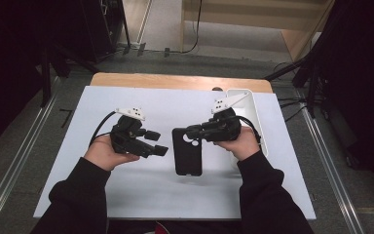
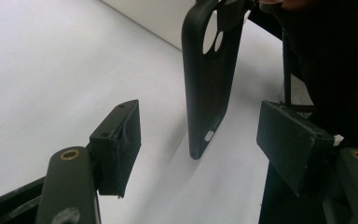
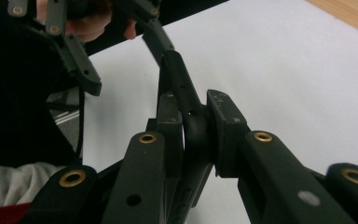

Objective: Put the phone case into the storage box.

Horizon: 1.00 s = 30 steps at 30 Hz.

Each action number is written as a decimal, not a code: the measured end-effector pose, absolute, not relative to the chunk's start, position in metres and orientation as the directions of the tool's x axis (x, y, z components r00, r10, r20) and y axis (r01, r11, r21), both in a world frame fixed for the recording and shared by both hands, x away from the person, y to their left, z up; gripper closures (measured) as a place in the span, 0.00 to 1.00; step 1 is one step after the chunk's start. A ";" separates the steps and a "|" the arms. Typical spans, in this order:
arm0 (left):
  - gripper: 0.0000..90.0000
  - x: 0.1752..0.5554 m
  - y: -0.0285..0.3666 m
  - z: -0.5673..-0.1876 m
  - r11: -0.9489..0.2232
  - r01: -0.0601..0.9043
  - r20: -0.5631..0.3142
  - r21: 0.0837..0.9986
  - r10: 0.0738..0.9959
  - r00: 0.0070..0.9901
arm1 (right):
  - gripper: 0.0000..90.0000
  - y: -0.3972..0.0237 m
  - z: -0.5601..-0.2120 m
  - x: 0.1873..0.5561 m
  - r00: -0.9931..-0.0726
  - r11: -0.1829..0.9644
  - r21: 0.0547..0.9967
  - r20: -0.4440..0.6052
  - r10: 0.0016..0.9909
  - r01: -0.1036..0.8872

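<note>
A black phone case with camera cut-outs hangs just above the white board, long side toward me. My right gripper is shut on its top edge near the cut-outs; in the right gripper view the case sits pinched between the pads. My left gripper stands open a little to the left of the case, jaws pointing at it, nothing between them. In the left gripper view the case hangs beyond the gap between my fingers.
A white oblong tray lies at the board's right edge behind my right hand. The wooden table edge runs along the back. Dark stands and cables surround the table on the floor.
</note>
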<state>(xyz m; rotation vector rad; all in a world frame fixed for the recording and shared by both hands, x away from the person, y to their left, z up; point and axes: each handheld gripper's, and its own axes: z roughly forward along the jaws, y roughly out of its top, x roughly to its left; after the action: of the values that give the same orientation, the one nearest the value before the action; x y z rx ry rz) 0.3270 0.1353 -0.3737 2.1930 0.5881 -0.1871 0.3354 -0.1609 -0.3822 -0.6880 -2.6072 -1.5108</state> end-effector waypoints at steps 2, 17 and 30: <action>0.34 0.327 0.135 -0.373 -0.540 0.471 -0.331 0.698 0.340 0.880 | 0.83 -0.158 -0.383 0.335 -0.908 0.435 0.813 0.256 0.331 0.388; 0.34 0.328 0.129 -0.375 -0.585 0.446 -0.327 0.678 0.304 0.895 | 0.83 -0.141 -0.387 0.330 -0.938 0.497 0.799 0.246 0.243 0.338; 0.47 0.334 0.121 -0.378 -0.659 0.434 -0.355 0.614 0.261 0.898 | 0.83 -0.132 -0.391 0.329 -0.950 0.533 0.786 0.246 0.192 0.311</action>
<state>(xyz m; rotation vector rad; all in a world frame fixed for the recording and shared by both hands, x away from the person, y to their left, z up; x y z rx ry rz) 0.3340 0.1212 -0.3776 2.3224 0.4952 -0.3053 0.3290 -0.1317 -0.3911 -0.4346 -2.6352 -1.3914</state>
